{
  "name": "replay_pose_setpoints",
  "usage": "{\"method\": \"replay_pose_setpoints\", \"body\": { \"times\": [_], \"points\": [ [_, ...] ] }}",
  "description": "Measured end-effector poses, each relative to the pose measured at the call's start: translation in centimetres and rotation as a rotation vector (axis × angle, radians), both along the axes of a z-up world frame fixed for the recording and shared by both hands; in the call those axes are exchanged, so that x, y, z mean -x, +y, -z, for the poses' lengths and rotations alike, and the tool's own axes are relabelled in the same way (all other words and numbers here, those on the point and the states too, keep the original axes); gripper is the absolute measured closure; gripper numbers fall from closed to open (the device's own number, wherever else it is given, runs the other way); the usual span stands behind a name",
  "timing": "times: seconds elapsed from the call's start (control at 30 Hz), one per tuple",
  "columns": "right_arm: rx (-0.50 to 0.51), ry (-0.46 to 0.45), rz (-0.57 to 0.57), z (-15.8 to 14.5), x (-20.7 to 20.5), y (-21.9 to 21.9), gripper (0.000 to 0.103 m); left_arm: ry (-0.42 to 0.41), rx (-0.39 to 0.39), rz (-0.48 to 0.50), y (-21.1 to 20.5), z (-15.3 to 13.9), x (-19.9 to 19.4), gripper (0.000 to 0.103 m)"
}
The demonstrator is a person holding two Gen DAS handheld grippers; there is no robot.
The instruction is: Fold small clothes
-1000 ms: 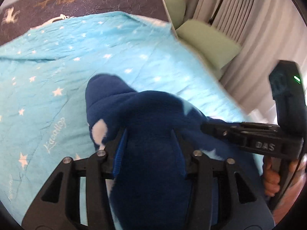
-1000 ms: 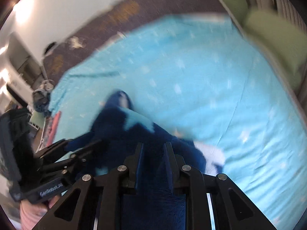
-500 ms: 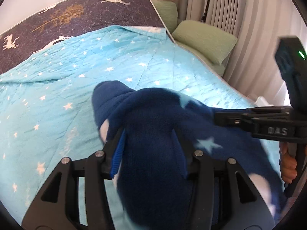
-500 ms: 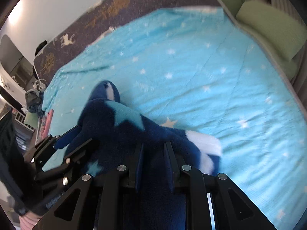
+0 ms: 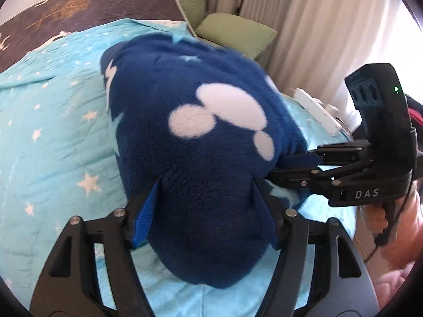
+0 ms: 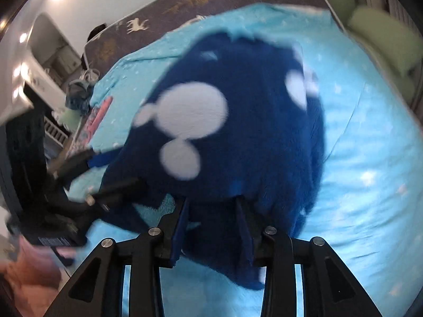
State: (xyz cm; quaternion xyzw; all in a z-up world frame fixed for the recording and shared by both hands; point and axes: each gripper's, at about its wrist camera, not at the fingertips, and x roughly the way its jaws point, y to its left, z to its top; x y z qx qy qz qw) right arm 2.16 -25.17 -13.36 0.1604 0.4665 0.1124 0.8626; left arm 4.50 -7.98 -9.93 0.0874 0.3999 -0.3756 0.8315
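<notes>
A small dark blue fleece garment [image 5: 190, 137] with white blobs and pale stars hangs lifted over the light blue star-print bedspread [image 5: 53, 137]. My left gripper [image 5: 206, 198] is shut on one bunched edge of it. My right gripper [image 6: 211, 211] is shut on another edge; it also shows in the left wrist view [image 5: 288, 166], clamped on the garment's right side. In the right wrist view the garment [image 6: 238, 121] fills the middle, and the left gripper [image 6: 90, 185] holds it at the left. Fingertips are buried in the fleece.
A dark deer-print blanket [image 5: 79, 2] lies at the bed's far end. Green pillows [image 5: 235, 31] and curtains [image 5: 317, 26] line the right side. A white power strip [image 5: 317, 111] lies by the bed edge. Clothes and furniture [image 6: 79, 92] stand off the bed's left side.
Both grippers have lifted the garment up and forward, so it now spreads wider and covers more of the view. The right gripper has moved closer to the left one.
</notes>
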Motion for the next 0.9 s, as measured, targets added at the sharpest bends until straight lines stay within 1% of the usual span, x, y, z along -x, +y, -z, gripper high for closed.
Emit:
{"method": "replay_pose_setpoints", "body": {
  "times": [0.03,0.07,0.1,0.2,0.3,0.33,0.4,0.5,0.57,0.63,0.73,0.8,0.9],
  "points": [
    [0.000,-0.010,0.013,0.2,-0.4,0.1,0.066,0.005,0.019,-0.007,0.2,0.0,-0.3,0.034],
    [0.021,-0.015,0.016,-0.1,-0.6,0.3,0.066,0.016,0.032,-0.014,0.4,0.0,-0.5,0.033],
    [0.039,-0.016,0.017,-0.3,-0.6,0.5,0.066,0.015,0.032,-0.015,0.4,0.0,-0.4,0.033],
    [0.091,-0.039,0.022,-0.6,0.0,1.2,0.066,-0.033,0.013,-0.006,0.2,-0.5,0.4,0.033],
    [0.125,-0.065,0.027,-1.5,0.9,1.3,0.064,-0.038,0.046,-0.008,0.8,-1.6,1.1,0.033],
    [0.139,-0.073,0.033,-1.6,1.6,1.4,0.062,-0.029,0.063,-0.012,1.0,-2.1,1.1,0.033],
    [0.173,-0.085,0.052,-2.2,1.9,1.5,0.057,-0.025,0.069,-0.021,1.5,-2.4,1.4,0.033],
    [0.223,-0.117,0.070,-3.3,2.6,1.8,0.049,-0.052,0.065,-0.043,2.0,-3.1,1.3,0.027],
    [0.242,-0.150,0.077,-4.2,3.2,1.9,0.037,-0.065,0.064,-0.054,2.2,-3.4,1.2,0.027],
    [0.252,-0.177,0.086,-5.0,3.2,1.9,0.030,-0.071,0.062,-0.065,2.3,-3.7,0.9,0.027],
    [0.307,-0.208,0.126,-6.0,3.1,1.8,0.025,-0.066,0.058,-0.082,2.4,-3.6,0.2,0.023],
    [0.341,-0.216,0.148,-6.1,3.1,1.4,0.021,-0.061,0.064,-0.090,2.6,-3.6,-0.3,0.023],
    [0.341,-0.203,0.173,-5.9,2.4,-0.1,0.017,-0.058,0.066,-0.108,2.7,-3.7,-1.1,0.019]
  ]
}}
